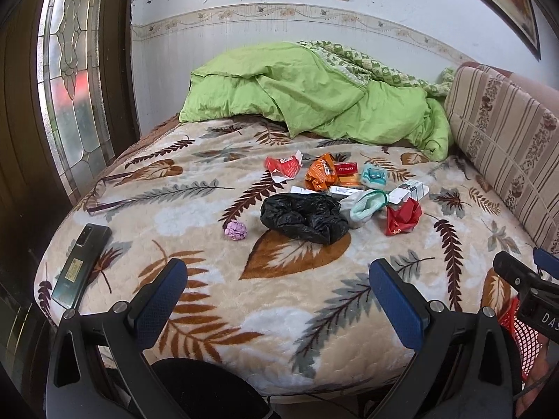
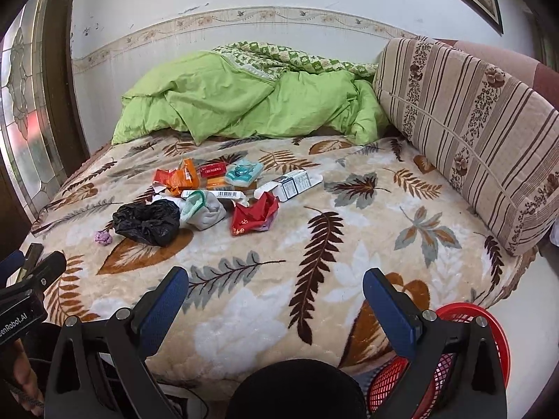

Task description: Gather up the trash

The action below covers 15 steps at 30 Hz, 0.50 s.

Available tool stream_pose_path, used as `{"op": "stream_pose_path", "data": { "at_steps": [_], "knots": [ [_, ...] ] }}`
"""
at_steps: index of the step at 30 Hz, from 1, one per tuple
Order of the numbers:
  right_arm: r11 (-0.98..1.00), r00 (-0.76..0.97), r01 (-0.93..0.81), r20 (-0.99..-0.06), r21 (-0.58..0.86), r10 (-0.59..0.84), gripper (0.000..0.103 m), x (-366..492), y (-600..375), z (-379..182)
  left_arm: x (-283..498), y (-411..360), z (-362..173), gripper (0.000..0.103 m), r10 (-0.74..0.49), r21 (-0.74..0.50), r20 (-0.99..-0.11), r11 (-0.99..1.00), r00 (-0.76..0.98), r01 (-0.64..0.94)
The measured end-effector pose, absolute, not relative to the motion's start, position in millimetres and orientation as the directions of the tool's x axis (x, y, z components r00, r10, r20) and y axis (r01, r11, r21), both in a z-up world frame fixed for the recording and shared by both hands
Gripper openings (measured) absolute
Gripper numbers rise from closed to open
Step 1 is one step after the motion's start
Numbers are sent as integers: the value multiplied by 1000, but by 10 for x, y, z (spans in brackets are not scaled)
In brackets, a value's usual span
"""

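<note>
Both grippers spread wide, empty: left gripper (image 1: 279,300), right gripper (image 2: 276,300). Trash heap mid-bed, well ahead of both; black plastic bag (image 1: 304,218) is its nearest piece, dead ahead of left, ahead-left of right. Red mesh basket (image 2: 468,317) sits off the bed's near edge beside right gripper; left looks better placed for the bag.

You have one black bag (image 1: 304,217), one purple paper ball (image 1: 236,230), one orange wrapper (image 1: 319,174), two red wrappers (image 1: 283,167) (image 1: 402,217), one red carton (image 1: 346,168), one teal packet (image 1: 374,176), one white box (image 1: 410,190), one phone (image 1: 82,263) and one red basket (image 2: 454,349).
</note>
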State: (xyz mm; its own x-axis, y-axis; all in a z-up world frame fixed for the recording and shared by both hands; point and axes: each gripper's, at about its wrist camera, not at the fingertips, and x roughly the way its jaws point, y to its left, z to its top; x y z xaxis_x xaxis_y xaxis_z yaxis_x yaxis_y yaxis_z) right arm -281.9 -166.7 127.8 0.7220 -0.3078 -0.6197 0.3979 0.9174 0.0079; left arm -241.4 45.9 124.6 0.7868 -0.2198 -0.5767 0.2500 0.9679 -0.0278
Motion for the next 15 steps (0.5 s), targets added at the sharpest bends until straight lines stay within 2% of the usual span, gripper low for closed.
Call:
{"op": "stream_pose_path", "data": {
  "at_steps": [15],
  "knots": [
    [919, 714, 394, -629, -2, -307, 100, -2834, -1632, 1308, -2427, 485, 1270, 103, -216, -32, -594, 969, 775, 246]
  ]
}}
